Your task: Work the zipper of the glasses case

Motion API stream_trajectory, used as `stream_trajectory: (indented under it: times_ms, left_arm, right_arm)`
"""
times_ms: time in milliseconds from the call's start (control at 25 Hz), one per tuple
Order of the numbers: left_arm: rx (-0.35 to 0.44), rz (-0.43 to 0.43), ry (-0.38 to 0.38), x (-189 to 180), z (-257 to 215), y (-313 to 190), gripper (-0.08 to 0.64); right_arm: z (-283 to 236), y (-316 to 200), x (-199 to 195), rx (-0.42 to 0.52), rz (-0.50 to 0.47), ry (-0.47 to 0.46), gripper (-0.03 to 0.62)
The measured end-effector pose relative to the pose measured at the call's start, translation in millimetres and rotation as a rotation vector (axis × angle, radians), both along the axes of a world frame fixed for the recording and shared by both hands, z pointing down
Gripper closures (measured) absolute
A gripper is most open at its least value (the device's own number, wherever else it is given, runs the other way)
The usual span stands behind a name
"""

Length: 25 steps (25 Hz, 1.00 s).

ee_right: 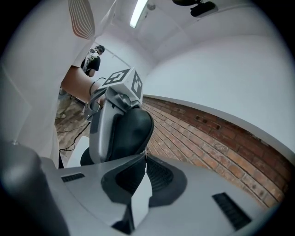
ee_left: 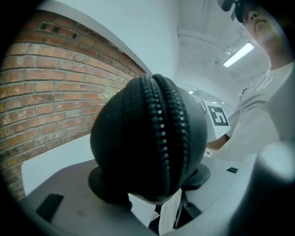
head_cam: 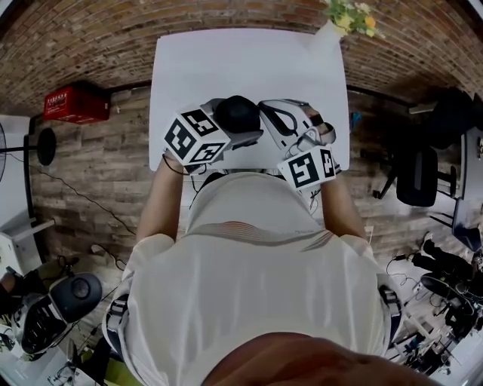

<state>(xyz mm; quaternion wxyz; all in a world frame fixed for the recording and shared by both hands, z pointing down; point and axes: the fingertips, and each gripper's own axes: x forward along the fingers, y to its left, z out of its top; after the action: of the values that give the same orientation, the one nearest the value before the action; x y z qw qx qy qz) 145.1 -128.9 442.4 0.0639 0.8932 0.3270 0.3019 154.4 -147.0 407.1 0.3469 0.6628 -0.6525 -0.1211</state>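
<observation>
We are looking down on a person standing at the near edge of a white table [head_cam: 249,60], holding both tools close together above it. The left gripper [ee_left: 152,193] is clamping a black glasses case [ee_left: 150,138] across its width, the two dark pads pressing on opposite sides of the rounded shell. The case is hanging in the air over the table, touching nothing but the tools. Its zipper [ee_left: 161,129] is running as a toothed line down the middle of the end facing the left gripper view. The right gripper [ee_right: 140,159] is coming at the case from the other side with its jaws together. Their tips are sitting right at the case's lower edge, and we cannot tell whether they are pinching the zipper pull. A brick wall [ee_left: 46,92] is standing behind the table, and yellow flowers [head_cam: 351,16] are sitting at its far right corner.
</observation>
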Motion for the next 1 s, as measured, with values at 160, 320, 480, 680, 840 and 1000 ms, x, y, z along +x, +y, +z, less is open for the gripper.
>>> stream_trajectory:
  times_ms: [160, 320, 480, 680, 840, 1000]
  left_arm:
    - [0.060, 0.032, -0.018, 1.5, 16.8, 4.8, 0.285]
    - [0.127, 0.067, -0.053, -0.7, 30.1, 8.7, 0.284]
    - [0.232, 0.115, -0.111, -5.5, 47.3, 6.4, 0.284]
    - [0.314, 0.143, -0.172, -6.7, 63.8, 0.7, 0.284]
    - [0.360, 0.185, -0.224, -9.8, 74.9, 1.5, 0.284]
    - [0.481, 0.228, -0.255, -9.6, 91.1, -8.1, 0.284]
  right_arm:
    - [-9.2, -0.7, -0.3, 0.015, -0.008, 0.021, 0.535]
    - [-10.8, 0.9, -2.0, -0.003, -0.024, 0.063, 0.535]
    - [-7.9, 0.3, -5.2, -0.025, -0.042, 0.095, 0.531]
    - [-1.8, -3.6, -6.6, -0.056, -0.063, 0.116, 0.529]
    - [6.5, -2.4, -8.5, -0.097, -0.091, 0.137, 0.529]
    - [18.8, -3.2, -15.9, -0.157, -0.145, 0.169, 0.526]
